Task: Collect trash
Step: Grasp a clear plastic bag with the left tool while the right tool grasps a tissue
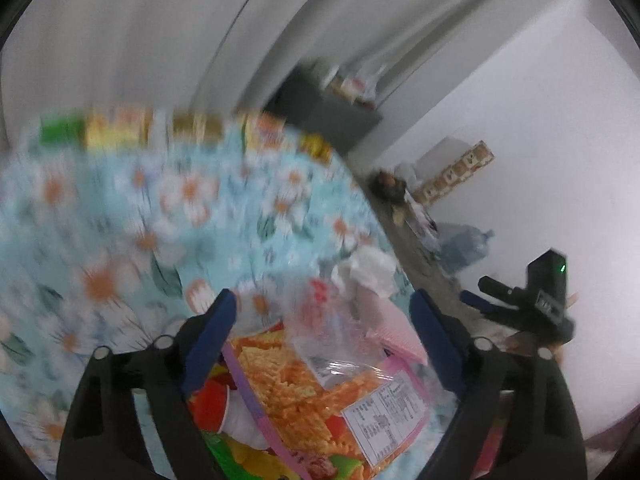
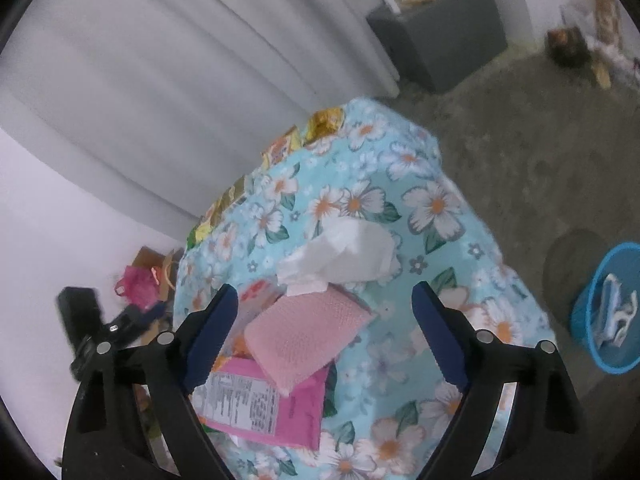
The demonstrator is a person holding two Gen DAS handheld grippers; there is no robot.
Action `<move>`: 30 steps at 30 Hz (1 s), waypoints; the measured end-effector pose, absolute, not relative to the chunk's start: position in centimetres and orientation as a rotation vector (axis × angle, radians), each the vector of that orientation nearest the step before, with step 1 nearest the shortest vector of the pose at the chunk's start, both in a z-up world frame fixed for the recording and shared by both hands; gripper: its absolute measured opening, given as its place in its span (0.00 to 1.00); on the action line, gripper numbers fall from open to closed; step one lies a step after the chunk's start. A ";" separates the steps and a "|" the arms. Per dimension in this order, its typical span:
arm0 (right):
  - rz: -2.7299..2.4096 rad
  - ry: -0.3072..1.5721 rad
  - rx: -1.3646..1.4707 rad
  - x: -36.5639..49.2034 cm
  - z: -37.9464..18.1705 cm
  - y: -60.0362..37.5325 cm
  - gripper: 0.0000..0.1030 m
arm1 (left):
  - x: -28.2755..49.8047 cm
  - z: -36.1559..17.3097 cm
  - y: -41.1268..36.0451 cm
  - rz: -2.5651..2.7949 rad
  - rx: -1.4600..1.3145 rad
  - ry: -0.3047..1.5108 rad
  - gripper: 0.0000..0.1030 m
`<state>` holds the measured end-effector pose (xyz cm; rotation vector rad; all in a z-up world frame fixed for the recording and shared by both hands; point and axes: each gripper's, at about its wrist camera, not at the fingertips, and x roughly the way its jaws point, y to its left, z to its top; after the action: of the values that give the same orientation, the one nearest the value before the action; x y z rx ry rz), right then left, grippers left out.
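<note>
A table under a light-blue floral cloth [image 2: 436, 204] carries a pile of trash. My left gripper [image 1: 323, 304] is open above a snack bag of orange waffle chips [image 1: 304, 392], with a clear plastic bag [image 1: 320, 320] just beyond it; the pads touch nothing. My right gripper [image 2: 325, 294] is open over a pink bubble pouch [image 2: 304, 332], which lies on a pink snack bag [image 2: 260, 404]. A crumpled white tissue [image 2: 344, 256] lies just past the pouch. Each view shows the other gripper off to the side: the right gripper [image 1: 520, 304] and the left gripper [image 2: 100, 328].
A blue mesh bin [image 2: 608, 312] with white scraps stands on the floor to the right of the table. Several snack packets [image 2: 324, 120] line the table's far edge. Behind are a white curtain, a grey cabinet [image 2: 440, 36] and floor clutter [image 1: 400, 192].
</note>
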<state>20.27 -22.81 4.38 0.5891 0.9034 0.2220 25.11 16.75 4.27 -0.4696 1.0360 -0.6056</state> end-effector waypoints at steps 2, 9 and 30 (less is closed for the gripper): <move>0.229 0.932 0.612 21.8 3.6 -22.8 0.80 | 27.0 2.7 17.0 -0.600 -0.513 1.135 0.76; 0.203 1.066 0.695 27.3 -0.4 -22.9 0.73 | 31.4 -1.4 15.8 -0.637 -0.501 1.334 0.72; 0.201 1.162 0.557 30.6 -3.5 -20.4 0.30 | 30.8 -2.6 10.8 -0.781 -0.303 1.344 0.13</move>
<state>30.59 -20.42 -3.54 0.5575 1.1620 0.2013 30.77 10.78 -2.59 -0.3027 1.3443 -0.7806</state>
